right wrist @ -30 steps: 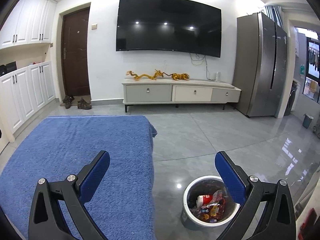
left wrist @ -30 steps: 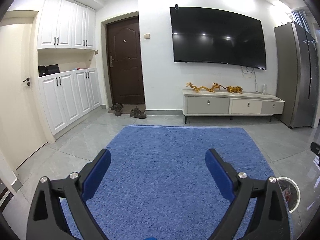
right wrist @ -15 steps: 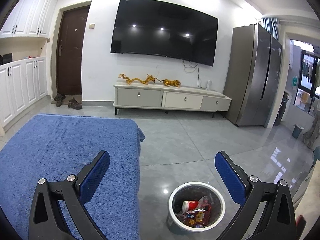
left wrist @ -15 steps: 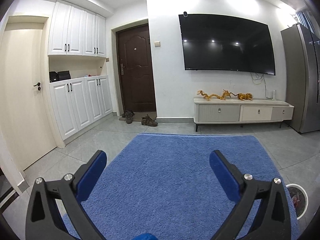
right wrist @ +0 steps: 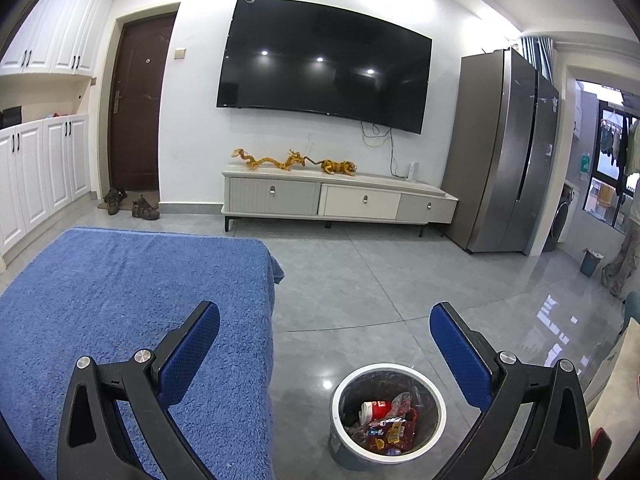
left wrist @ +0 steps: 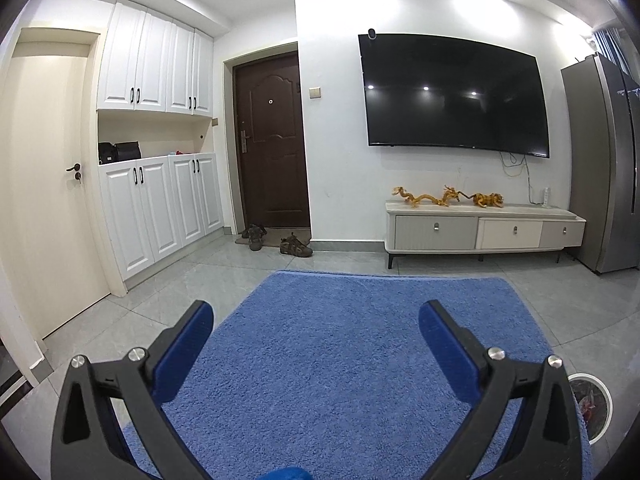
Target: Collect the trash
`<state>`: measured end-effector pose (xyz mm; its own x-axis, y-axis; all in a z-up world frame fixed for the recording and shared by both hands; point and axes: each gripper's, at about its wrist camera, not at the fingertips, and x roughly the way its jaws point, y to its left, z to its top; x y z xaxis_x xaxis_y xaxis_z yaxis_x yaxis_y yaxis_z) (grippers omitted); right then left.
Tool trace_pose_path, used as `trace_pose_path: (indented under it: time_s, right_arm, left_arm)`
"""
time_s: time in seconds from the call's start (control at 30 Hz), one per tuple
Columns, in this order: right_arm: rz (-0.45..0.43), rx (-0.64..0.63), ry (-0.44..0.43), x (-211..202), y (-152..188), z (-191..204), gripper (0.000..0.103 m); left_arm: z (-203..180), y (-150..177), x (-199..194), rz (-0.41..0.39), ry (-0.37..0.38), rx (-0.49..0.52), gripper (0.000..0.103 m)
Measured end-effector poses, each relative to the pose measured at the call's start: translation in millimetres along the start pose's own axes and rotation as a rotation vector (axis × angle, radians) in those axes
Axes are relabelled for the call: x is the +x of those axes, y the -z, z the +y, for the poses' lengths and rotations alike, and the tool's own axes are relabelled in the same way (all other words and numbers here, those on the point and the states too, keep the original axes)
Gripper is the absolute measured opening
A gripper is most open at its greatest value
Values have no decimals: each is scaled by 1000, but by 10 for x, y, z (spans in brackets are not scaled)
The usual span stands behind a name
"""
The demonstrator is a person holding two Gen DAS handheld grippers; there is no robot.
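A round white-rimmed trash bin stands on the grey floor to the right of the blue cloth. Inside it lie a red and white cup and crumpled wrappers. My right gripper hovers wide open above the cloth's right edge and the bin, nothing between its blue pads. In the left wrist view my left gripper is wide open over the blue cloth, also holding nothing. The bin's rim peeks out at the lower right there. No loose trash shows on the cloth.
A low TV cabinet with gold figurines stands under a wall TV. A grey fridge is at the right, white cupboards and a dark door with shoes at the left. A small teal bin sits far right.
Both views have tilted upward and shifted slightly, showing more wall and ceiling. The left gripper's jaws widened a little. Nothing was picked up or dropped.
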<state>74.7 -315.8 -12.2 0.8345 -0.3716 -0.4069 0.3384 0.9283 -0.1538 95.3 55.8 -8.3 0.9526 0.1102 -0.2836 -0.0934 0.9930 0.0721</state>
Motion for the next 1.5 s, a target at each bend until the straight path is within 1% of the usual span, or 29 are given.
trace_pose_path:
  time_s: [0.73,1.5]
  right_arm:
    - [-20,2,2,-50,5,-17,103]
    - [-2,-10,-4,-36,24,6,103]
  left_arm:
    - [-73,-24,60,23,31,17,103]
    - [-164,15,29,30,40,34,103]
